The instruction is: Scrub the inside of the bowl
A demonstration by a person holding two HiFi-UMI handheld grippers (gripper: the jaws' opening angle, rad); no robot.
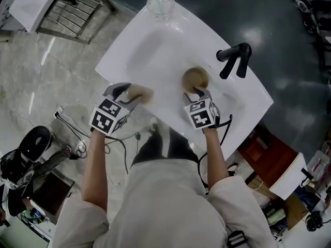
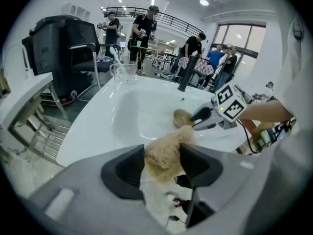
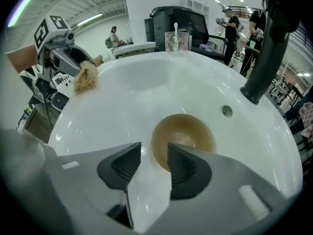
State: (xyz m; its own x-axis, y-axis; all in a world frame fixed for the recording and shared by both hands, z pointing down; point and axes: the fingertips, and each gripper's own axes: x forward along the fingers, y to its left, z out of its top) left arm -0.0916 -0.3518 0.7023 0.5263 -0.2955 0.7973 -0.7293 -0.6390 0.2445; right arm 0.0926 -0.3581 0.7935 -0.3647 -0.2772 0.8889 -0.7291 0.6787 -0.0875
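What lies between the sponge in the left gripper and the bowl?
Only bare white sink: the head view shows nothing between the sponge and the bowl.

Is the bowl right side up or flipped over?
Right side up. The bowl sits in the sink with its open side facing up, so you can see its brown inside.

the bowl (image 3: 188, 131)'s near rim hides behind the right gripper (image 3: 154, 156)'s jaw; head view shows the tan scrubber (image 1: 142, 93) blurred.
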